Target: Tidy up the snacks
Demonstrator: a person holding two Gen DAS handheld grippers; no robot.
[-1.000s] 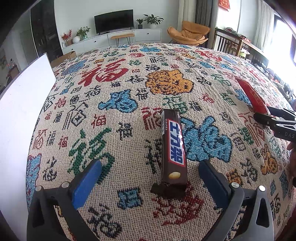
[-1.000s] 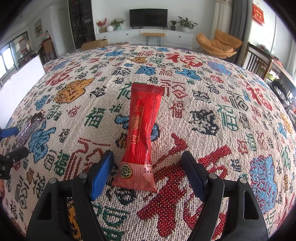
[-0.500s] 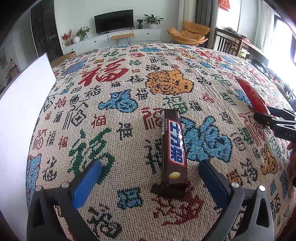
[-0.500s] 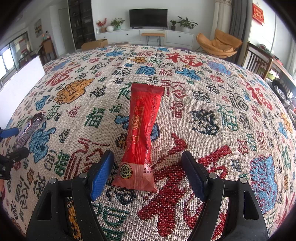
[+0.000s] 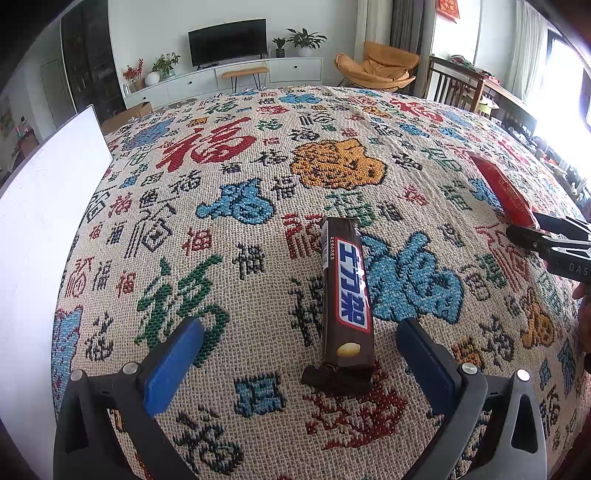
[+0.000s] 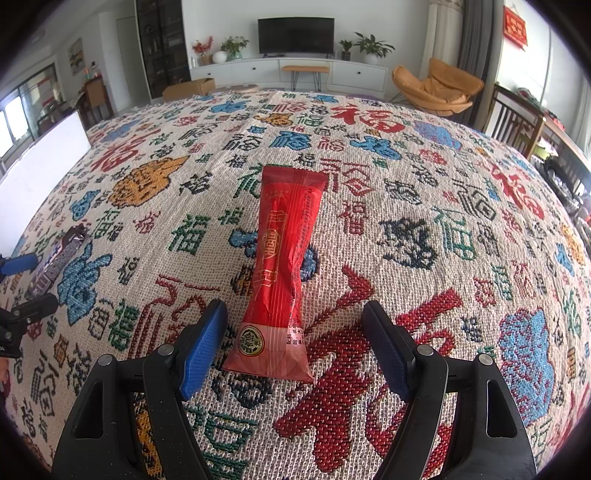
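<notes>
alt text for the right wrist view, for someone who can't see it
A red snack packet lies lengthwise on a patterned woven cloth, its near end between the wide-open jaws of the right gripper, touching neither. At the far left edge, the left gripper brackets a dark chocolate bar. A living room with a TV is behind.

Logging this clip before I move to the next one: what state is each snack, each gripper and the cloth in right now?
Left gripper: open, straddling the near end of the chocolate bar.
Right gripper: open, straddling the near end of the red packet.
Chocolate bar: sealed, lying flat, ungripped.
Red snack packet: sealed, lying flat, ungripped.
Patterned tablecloth: spread flat under both snacks.
</notes>
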